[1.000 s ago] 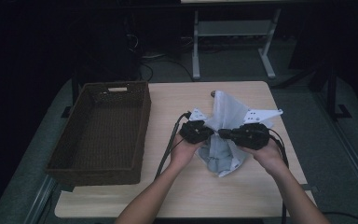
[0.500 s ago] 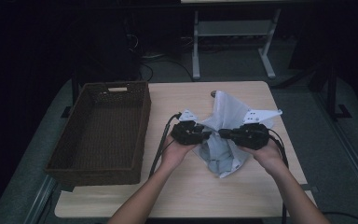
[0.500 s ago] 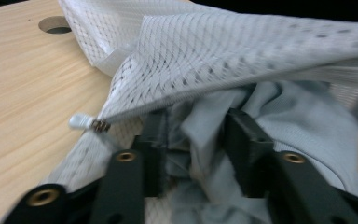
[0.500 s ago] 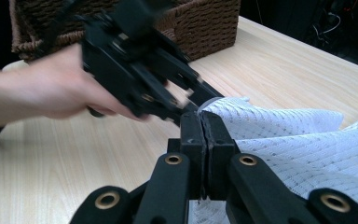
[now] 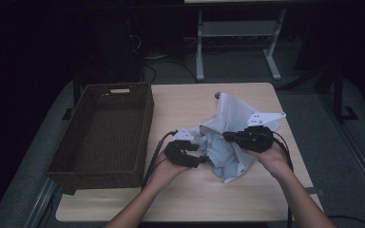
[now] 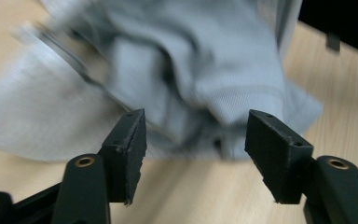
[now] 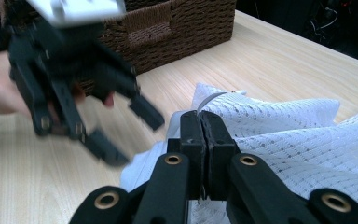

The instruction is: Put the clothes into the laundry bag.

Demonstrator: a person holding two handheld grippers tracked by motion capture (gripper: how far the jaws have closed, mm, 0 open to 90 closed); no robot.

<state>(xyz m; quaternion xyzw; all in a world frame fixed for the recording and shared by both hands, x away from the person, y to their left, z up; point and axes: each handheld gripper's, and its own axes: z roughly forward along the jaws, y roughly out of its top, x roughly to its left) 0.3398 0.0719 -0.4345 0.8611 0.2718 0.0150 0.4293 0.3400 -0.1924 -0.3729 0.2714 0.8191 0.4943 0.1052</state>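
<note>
My left gripper [image 5: 200,160] has just opened its jaws, let go of the shirt [image 5: 228,142] and slid left, away from my right gripper [image 5: 229,137] — a second ago the two sat side by side. My right jaws are clenched on a fold of the shirt, which lies crumpled on the counter [image 5: 185,107]. The basket [image 5: 105,137] sits at the counter's left edge — bare wood lies near me.

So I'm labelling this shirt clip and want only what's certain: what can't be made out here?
- High view: the shirt is bunched, so its underside and sleeves stay hidden by its own folds.
- Right gripper view: the left gripper is motion-blurred.
- Right gripper view: shirt fabric between the right gripper pads is hidden.
- High view: the basket floor is too dark.
</note>
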